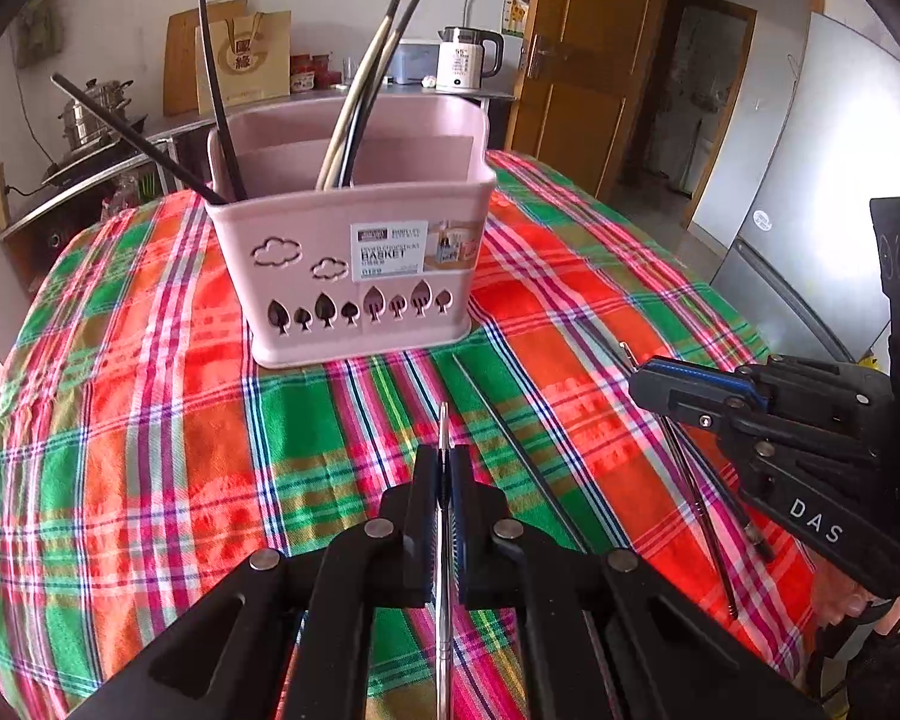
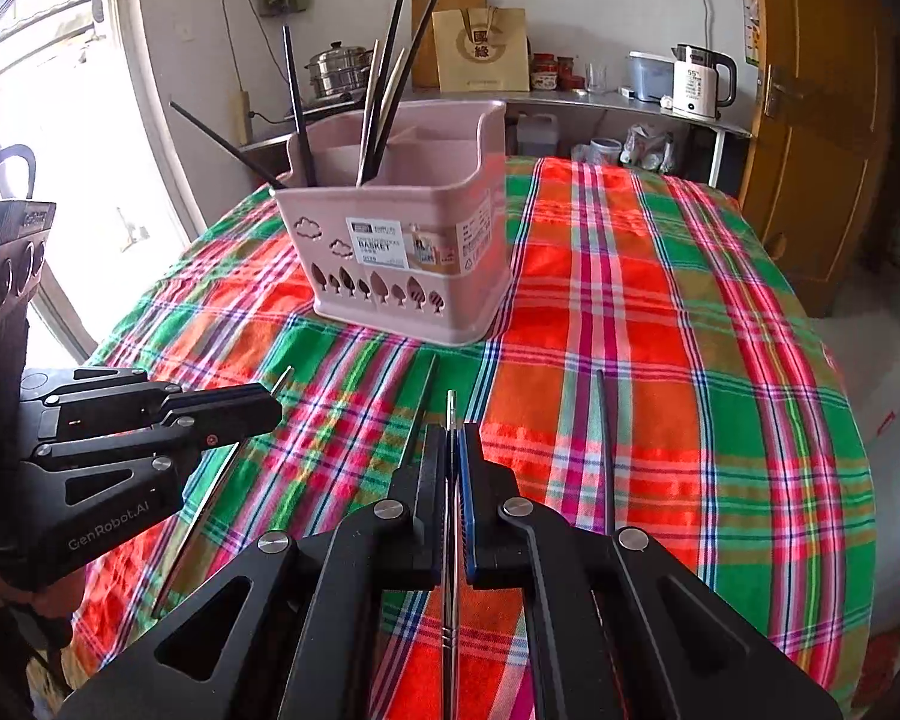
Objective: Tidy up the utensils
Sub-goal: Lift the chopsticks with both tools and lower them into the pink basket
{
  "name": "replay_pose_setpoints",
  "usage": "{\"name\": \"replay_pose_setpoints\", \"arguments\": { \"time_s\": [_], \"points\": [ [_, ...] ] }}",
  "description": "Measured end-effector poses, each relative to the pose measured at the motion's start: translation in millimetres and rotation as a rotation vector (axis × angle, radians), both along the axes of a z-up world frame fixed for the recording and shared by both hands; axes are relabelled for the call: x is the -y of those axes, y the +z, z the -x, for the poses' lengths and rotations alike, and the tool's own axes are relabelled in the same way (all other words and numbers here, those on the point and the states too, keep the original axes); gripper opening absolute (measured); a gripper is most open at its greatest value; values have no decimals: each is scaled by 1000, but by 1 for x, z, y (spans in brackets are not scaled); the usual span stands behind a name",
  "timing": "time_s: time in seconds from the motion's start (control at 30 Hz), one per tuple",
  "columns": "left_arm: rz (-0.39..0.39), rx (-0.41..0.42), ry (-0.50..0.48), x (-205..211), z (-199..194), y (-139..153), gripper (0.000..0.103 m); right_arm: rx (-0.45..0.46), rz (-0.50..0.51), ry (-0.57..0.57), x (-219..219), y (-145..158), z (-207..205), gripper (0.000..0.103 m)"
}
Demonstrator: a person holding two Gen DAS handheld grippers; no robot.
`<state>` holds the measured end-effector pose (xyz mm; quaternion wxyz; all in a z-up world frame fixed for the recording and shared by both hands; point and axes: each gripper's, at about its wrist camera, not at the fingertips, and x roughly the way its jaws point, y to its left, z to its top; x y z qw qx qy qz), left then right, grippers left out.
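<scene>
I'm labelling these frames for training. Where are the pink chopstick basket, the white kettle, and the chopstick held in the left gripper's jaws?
pink chopstick basket [image 1: 306, 276]: left wrist view, front wall.
white kettle [image 1: 462, 66]: left wrist view, body.
held chopstick [image 1: 443, 426]: left wrist view, tip beyond the jaws.

We see a pale pink basket [image 1: 354, 252] with cloud and tree cut-outs and a white label. Inside it stand black and cream chopsticks [image 1: 360, 102]. Under it lies a tablecloth [image 1: 150, 420] plaid in red, green and pink.
</scene>
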<state>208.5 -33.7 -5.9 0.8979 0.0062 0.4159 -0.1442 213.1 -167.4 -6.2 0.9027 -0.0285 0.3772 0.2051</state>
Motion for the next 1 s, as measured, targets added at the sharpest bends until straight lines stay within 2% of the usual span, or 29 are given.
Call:
{"name": "replay_pose_setpoints", "arguments": {
  "time_s": [0.33, 0.47, 1.0],
  "points": [
    [24, 137, 9, -15, 7, 69, 4, 123, -47, -10, 9, 52, 8, 4],
    [33, 175, 6, -19, 13, 87, 4, 160, -54, -7, 9, 66, 13, 4],
    [61, 190, -5, -27, 22, 100, 4, 194, -68, 25, 5, 82, 19, 4]
  ]
}}
